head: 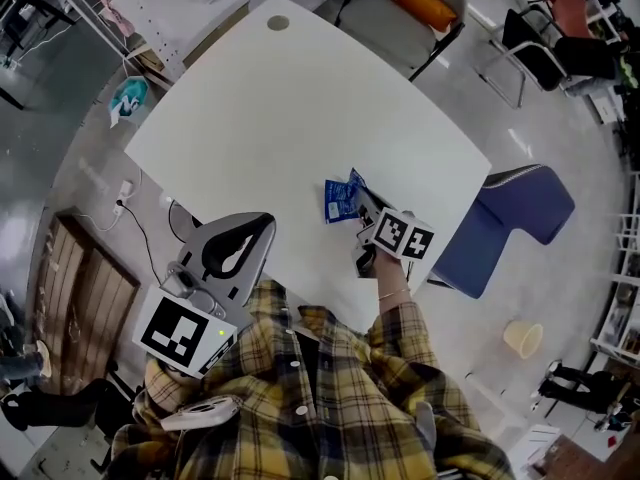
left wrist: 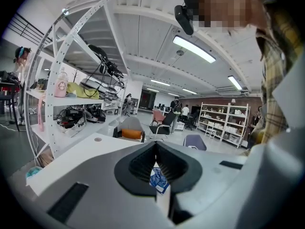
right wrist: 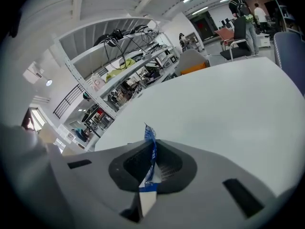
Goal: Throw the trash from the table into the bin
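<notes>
A crumpled blue wrapper (head: pixel 338 200) lies near the right front edge of the white table (head: pixel 300 108). My right gripper (head: pixel 362 207) reaches in from the right and is shut on the wrapper's right edge. In the right gripper view the blue wrapper (right wrist: pixel 149 133) stands pinched upright between the closed jaws of the right gripper (right wrist: pixel 152 146). My left gripper (head: pixel 266 221) hangs at the table's near left edge with its jaws together and nothing in them. In the left gripper view that gripper (left wrist: pixel 156 146) points level across the table, and the wrapper (left wrist: pixel 158 179) shows through the gap behind the tips.
A cream bin (head: pixel 523 338) stands on the floor at the right, past a blue chair (head: pixel 520 218). A grey chair with an orange cushion (head: pixel 420 0) sits beyond the table's far edge. White shelving (left wrist: pixel 71 80) lines the left side of the room.
</notes>
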`<act>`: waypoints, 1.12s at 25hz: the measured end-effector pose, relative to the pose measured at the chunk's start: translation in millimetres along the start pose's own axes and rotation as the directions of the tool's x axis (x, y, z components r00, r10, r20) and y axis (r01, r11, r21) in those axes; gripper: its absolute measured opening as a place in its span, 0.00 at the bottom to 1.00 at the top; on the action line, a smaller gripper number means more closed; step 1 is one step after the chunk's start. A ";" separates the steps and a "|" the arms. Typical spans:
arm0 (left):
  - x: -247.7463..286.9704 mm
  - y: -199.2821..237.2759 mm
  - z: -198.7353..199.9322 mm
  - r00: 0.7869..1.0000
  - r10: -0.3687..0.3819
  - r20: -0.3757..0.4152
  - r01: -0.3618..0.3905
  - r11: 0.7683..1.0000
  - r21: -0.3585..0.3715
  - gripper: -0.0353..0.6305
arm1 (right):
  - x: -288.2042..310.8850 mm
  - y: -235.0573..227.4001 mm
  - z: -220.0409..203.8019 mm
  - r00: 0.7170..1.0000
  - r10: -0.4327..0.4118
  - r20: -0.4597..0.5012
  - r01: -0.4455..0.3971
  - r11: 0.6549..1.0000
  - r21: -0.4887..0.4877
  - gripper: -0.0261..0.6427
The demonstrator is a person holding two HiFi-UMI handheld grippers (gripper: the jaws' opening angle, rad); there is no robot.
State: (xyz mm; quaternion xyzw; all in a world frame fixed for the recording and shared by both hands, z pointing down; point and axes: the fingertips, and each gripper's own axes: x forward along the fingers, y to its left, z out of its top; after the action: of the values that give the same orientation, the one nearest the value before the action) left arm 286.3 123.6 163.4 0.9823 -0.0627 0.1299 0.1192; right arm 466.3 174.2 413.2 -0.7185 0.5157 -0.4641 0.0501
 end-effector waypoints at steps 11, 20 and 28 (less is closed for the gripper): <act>-12.1 -21.6 4.9 0.999 -0.004 0.035 0.004 1.000 0.000 0.07 | -53.3 51.4 21.8 0.991 0.075 0.109 -0.060 0.989 -0.133 0.04; -40.1 -36.0 -11.4 0.997 0.046 0.066 -0.044 0.999 -0.026 0.07 | -79.4 112.9 11.7 0.976 0.199 0.093 -0.164 0.942 -0.294 0.04; -84.6 -15.3 -21.9 0.982 0.165 0.091 -0.159 0.985 -0.063 0.07 | -68.2 174.9 -13.5 0.952 0.307 0.019 -0.280 0.889 -0.364 0.04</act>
State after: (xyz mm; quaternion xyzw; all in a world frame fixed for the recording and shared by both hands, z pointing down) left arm 202.3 151.7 157.7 0.9754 -0.1517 0.0902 0.1324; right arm 332.6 152.4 282.5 -0.6464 0.6916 -0.3223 0.0078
